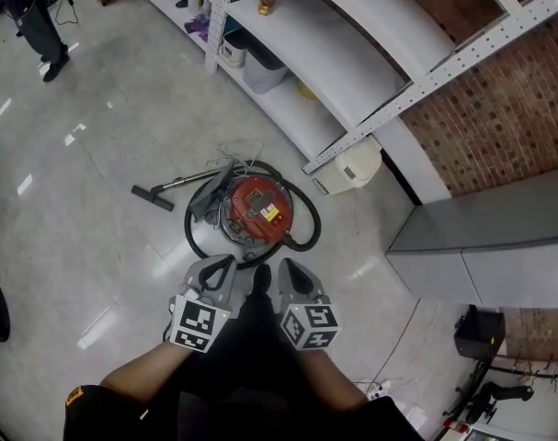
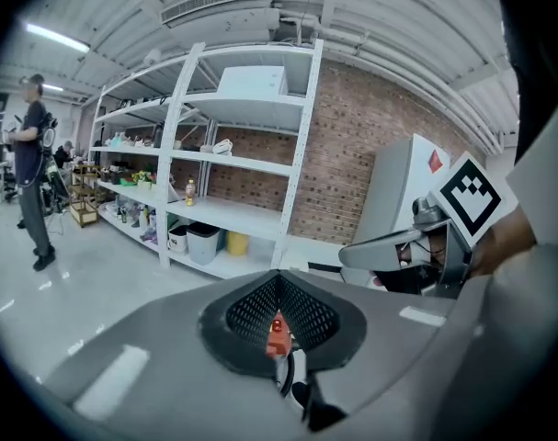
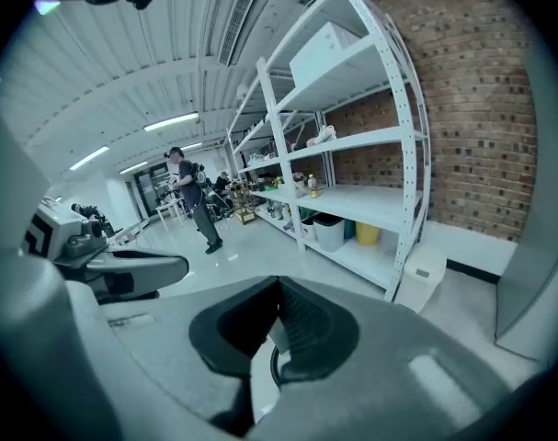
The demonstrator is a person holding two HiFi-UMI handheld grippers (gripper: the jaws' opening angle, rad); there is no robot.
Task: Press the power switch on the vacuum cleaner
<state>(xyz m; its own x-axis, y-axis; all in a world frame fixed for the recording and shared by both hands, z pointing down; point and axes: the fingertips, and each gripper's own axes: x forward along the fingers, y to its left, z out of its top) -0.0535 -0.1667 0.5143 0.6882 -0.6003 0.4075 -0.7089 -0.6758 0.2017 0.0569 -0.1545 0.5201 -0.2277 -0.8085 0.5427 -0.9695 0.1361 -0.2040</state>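
The vacuum cleaner (image 1: 256,211) stands on the floor ahead of me: a round drum with a red top and a yellow label. A black hose (image 1: 306,232) loops around it, and its wand ends in a floor nozzle (image 1: 153,197) to the left. My left gripper (image 1: 225,266) and right gripper (image 1: 290,269) are held side by side near my body, just short of the drum and above floor level. Both are shut with nothing in them. A sliver of the red top (image 2: 277,331) shows below the pads of my left gripper (image 2: 279,292). The shut right gripper (image 3: 279,288) points toward the shelving.
A white shelving rack (image 1: 352,72) runs along the brick wall, with storage bins (image 1: 260,67) on its lowest shelf. A white bin (image 1: 357,165) stands at its end. A grey cabinet (image 1: 485,246) is on the right. A person (image 1: 35,16) stands far off at upper left.
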